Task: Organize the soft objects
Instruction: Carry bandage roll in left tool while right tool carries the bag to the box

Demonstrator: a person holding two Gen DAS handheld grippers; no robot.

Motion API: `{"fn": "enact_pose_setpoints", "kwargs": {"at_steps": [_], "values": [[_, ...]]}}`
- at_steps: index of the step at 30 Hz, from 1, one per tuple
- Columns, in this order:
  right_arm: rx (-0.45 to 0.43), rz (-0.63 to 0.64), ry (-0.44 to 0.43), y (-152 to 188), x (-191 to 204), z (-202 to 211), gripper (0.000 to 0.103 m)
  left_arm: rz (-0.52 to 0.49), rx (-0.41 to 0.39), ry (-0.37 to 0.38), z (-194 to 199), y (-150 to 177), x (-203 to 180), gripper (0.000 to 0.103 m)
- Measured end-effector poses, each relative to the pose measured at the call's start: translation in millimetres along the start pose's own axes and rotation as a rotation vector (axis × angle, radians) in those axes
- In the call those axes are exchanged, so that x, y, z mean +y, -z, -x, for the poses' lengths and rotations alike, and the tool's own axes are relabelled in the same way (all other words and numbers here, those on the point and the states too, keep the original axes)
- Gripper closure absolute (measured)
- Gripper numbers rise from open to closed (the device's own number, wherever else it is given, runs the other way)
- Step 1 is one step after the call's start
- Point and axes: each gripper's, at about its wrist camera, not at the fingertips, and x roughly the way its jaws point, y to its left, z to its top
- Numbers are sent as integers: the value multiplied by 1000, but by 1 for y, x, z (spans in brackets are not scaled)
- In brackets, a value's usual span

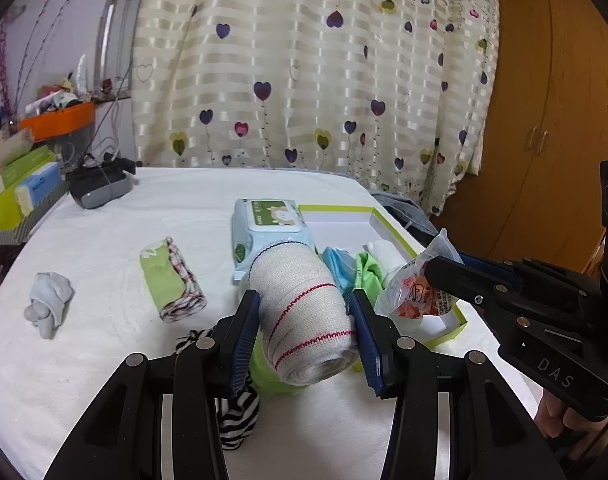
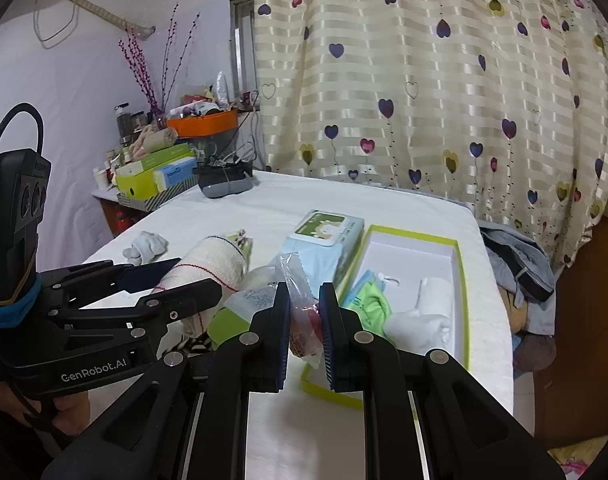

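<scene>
Both grippers tilt down, side by side over the bed (image 1: 103, 240): left gripper (image 1: 308, 332) clamps the bandage roll (image 1: 304, 312) wide; right gripper (image 2: 304, 332) pinches a packet (image 2: 299, 308) beside the box (image 2: 462, 280).

Heart-print curtain (image 1: 304, 80) behind; orange tray (image 1: 59, 120) (cluttered) at left; wooden wardrobe (image 1: 552, 100) at right.

Each hand-held gripper is matte black with silver rivets and ribbed blue pads (image 1: 245, 344). The left hand-held gripper (image 2: 191, 280) reads "GenRobot.AI". The right hand-held gripper (image 1: 448, 270) reads "DAS".
</scene>
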Motion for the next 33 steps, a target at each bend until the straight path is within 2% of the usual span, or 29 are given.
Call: {"fn": "enact_pose_setpoints", "kwargs": {"at_steps": [11,22,33], "values": [[-1,-50,39,11,-25,9,88,-48,21,50,-15,0,-26,58],[11,-148,124,24,-75,13,88,-63,46,95,-31,2,-41,58],[90,-180,102,40,-98,-19,88,-84,96,134,-62,3,-60,58]]}}
